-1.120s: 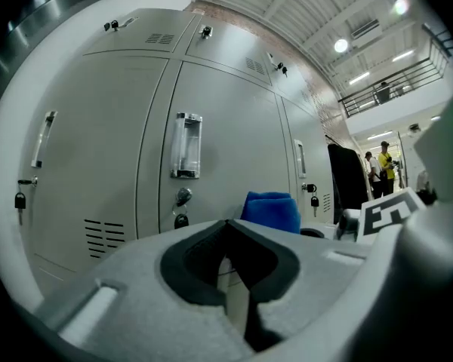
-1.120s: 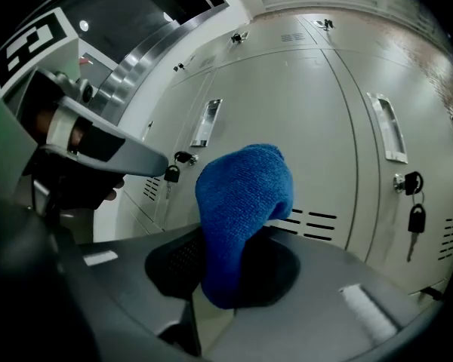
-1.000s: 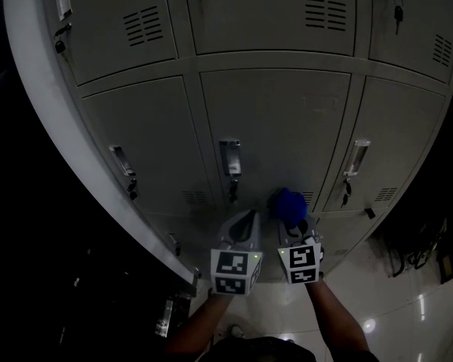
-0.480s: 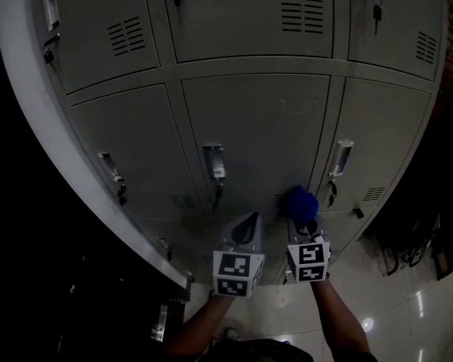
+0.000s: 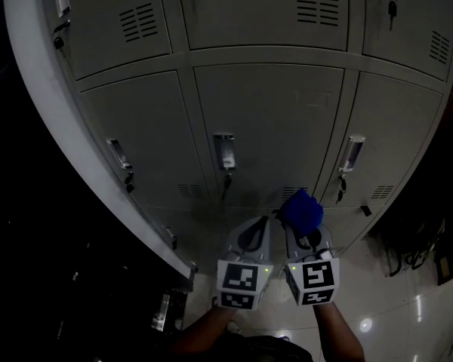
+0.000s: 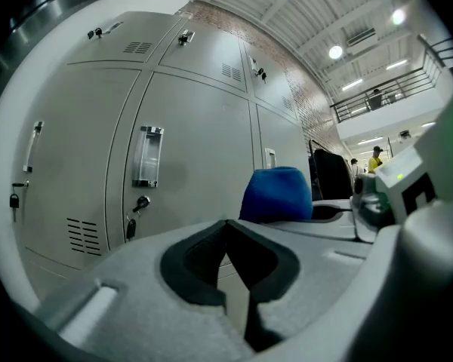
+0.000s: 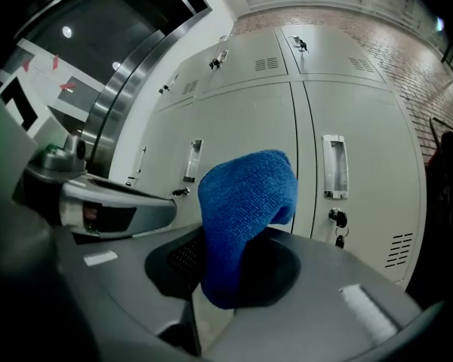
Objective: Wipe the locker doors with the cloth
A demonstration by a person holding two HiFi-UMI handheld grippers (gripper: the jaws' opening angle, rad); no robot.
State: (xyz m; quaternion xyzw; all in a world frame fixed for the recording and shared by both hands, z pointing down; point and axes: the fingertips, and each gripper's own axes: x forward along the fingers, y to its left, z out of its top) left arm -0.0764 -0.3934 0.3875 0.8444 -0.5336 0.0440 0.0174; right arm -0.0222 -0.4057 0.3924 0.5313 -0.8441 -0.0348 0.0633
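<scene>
A bank of grey locker doors (image 5: pixel 268 119) fills the head view, each lower door with a handle and a key lock. A blue cloth (image 5: pixel 301 211) is bunched in my right gripper (image 5: pixel 304 226), which is shut on it, and it sits low on the middle door near the vent slots; contact with the door cannot be told. The cloth (image 7: pixel 241 202) sticks up from the right gripper (image 7: pixel 226 277) toward the doors (image 7: pixel 287 134). My left gripper (image 5: pixel 261 223) is close beside it on the left, shut and empty (image 6: pixel 228 226). The cloth (image 6: pixel 278 194) shows just past its tips.
The middle door's handle (image 5: pixel 223 151) and the right door's handle (image 5: pixel 352 155) lie above the grippers. A curved grey pillar edge (image 5: pixel 53 142) bounds the lockers on the left. A shiny tiled floor (image 5: pixel 408 308) lies below, with dark objects (image 5: pixel 419 247) at the right.
The right gripper with the cloth has shifted right along the lower middle door and then slightly down. The left gripper has stayed shut alongside it.
</scene>
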